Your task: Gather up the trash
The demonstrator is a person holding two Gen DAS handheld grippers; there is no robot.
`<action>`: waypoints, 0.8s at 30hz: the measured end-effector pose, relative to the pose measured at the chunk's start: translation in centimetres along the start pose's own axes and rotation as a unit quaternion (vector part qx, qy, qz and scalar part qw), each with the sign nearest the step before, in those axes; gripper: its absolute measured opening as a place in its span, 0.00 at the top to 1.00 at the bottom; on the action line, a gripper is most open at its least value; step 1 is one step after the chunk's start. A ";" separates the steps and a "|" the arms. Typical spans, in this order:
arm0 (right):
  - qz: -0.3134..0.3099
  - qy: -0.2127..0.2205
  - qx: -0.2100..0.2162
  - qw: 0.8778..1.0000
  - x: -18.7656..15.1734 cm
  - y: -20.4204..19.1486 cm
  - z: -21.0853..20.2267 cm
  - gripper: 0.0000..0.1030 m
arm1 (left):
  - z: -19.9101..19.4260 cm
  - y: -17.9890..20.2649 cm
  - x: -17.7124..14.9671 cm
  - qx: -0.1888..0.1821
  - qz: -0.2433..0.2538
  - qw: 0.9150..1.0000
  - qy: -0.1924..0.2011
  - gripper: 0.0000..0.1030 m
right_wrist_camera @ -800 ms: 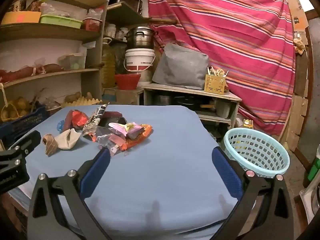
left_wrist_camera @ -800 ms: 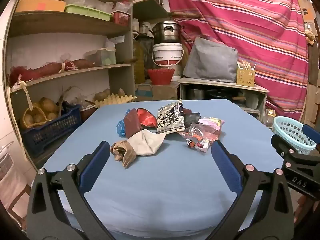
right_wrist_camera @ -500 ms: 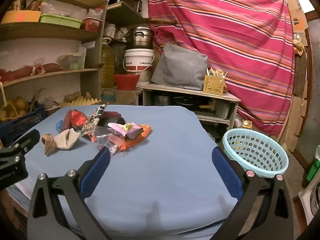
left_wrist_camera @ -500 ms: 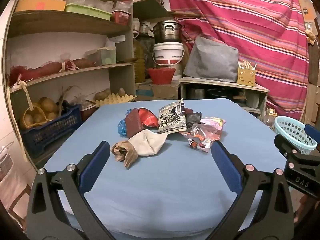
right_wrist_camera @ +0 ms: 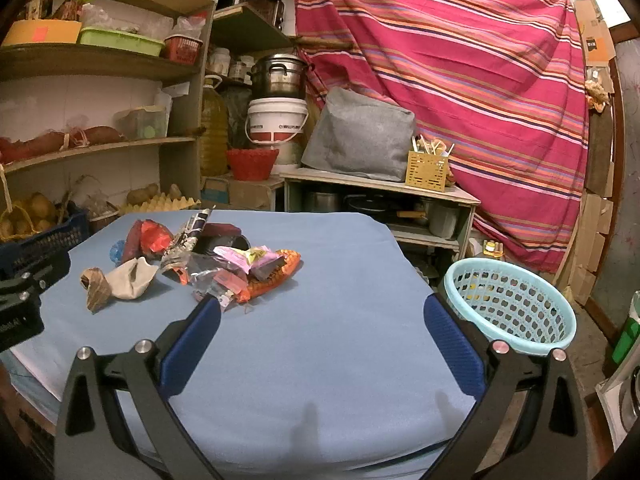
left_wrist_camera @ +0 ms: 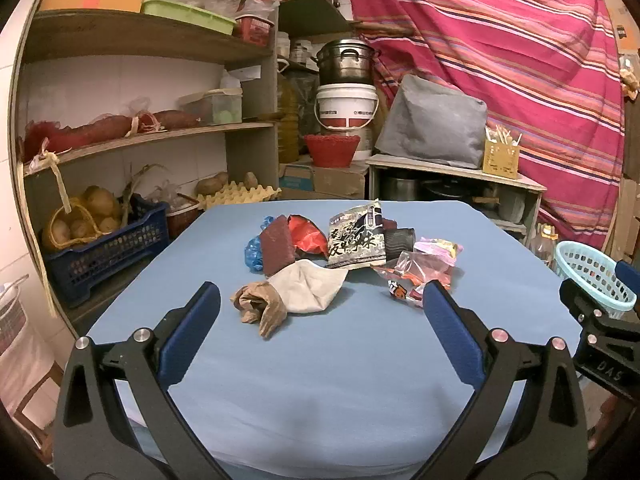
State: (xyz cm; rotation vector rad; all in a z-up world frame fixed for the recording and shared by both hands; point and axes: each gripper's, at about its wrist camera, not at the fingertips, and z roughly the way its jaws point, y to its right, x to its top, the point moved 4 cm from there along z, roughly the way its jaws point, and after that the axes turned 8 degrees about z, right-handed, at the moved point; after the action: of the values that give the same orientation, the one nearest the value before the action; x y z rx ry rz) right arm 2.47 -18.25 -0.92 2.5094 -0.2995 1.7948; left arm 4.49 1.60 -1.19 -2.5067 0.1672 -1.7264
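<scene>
A heap of trash lies on the blue table (left_wrist_camera: 320, 368): a crumpled brown paper (left_wrist_camera: 260, 306), a white paper wad (left_wrist_camera: 310, 286), a black-and-white snack packet (left_wrist_camera: 356, 238), red and blue plastic (left_wrist_camera: 306, 236) and clear and pink wrappers (left_wrist_camera: 420, 268). The heap also shows in the right wrist view (right_wrist_camera: 224, 268). A light blue basket (right_wrist_camera: 510, 306) stands beside the table's right edge. My left gripper (left_wrist_camera: 320, 304) is open and empty, short of the heap. My right gripper (right_wrist_camera: 320, 312) is open and empty over bare cloth, right of the heap.
Wooden shelves (left_wrist_camera: 140, 132) with boxes and vegetables line the left wall. A dark blue crate (left_wrist_camera: 104, 248) sits beside the table's left edge. A low cabinet (right_wrist_camera: 380, 200) with pots stands behind the table, before a striped red curtain (right_wrist_camera: 460, 60).
Both grippers have drifted slightly; the table and heap sit a little lower in both views. Nothing was taken hold of or moved on the table.
</scene>
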 end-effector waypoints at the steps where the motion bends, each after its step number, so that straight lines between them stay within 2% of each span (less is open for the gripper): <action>1: 0.000 0.000 0.000 1.000 0.0 0.0 0.0 0.04 | -0.1 0.0 0.0 0.000 -0.001 1.000 0.001 0.05; 24: -0.005 -0.002 -0.002 1.000 -0.2 0.1 0.1 0.04 | -0.2 -0.6 0.1 0.006 -0.013 1.000 0.003 0.05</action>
State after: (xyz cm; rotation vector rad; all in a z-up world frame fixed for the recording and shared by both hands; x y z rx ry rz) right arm 2.46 -18.35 -1.16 2.5069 -0.2888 1.7852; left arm 4.35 2.13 -0.93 -2.5074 0.1242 -1.7399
